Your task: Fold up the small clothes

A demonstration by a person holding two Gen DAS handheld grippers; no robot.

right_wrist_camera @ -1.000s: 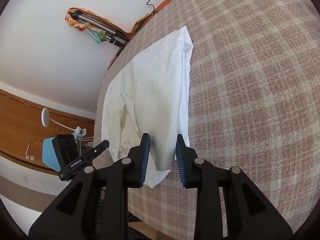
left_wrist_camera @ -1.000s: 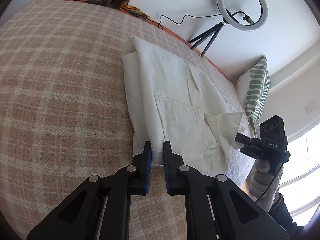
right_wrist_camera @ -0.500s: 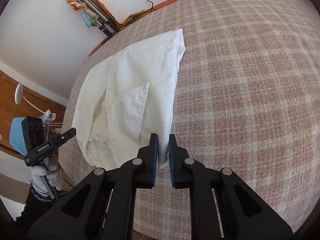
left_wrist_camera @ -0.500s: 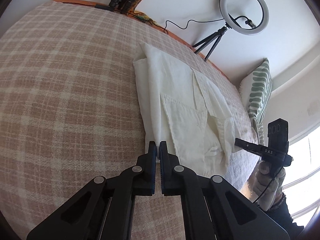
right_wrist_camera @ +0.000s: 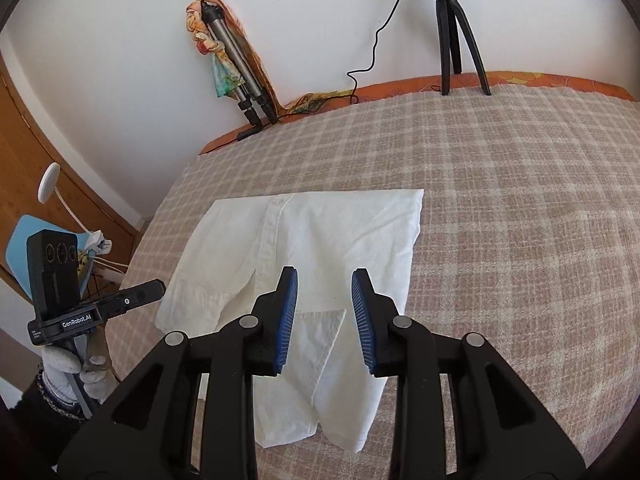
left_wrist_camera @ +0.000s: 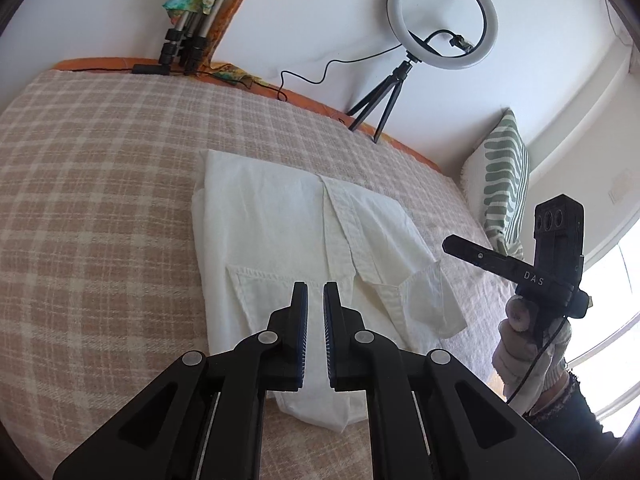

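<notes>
A white shirt point(left_wrist_camera: 304, 240) is laid on the checked blanket point(left_wrist_camera: 100, 200) of a bed, partly folded into a long panel, with the button band running from far to near. It is held by neither tool. The left gripper point(left_wrist_camera: 312, 296) hovers over the near end of the shirt with its jaws parted by a narrow gap and nothing between them. The right gripper point(right_wrist_camera: 325, 280) hangs above the same near end with its jaws spread wide, also empty.

The step in hand is judged to be a fresh grasp for the next fold. It would be done best if the two near corners were pinched at an even height (all layers caught together), then carried toward the far edge so that the hem meets it squarely. The loose flap point(left_wrist_camera: 432, 300) at the near right of the shirt should be tucked flat first, or a lump may be trapped.

The nearest hem is covered by the gripper bodies in both views. How many layers lie underneath cannot be told. The ring light point(left_wrist_camera: 442, 16) is cut off at the top of the right view, where only its tripod shows.
</notes>
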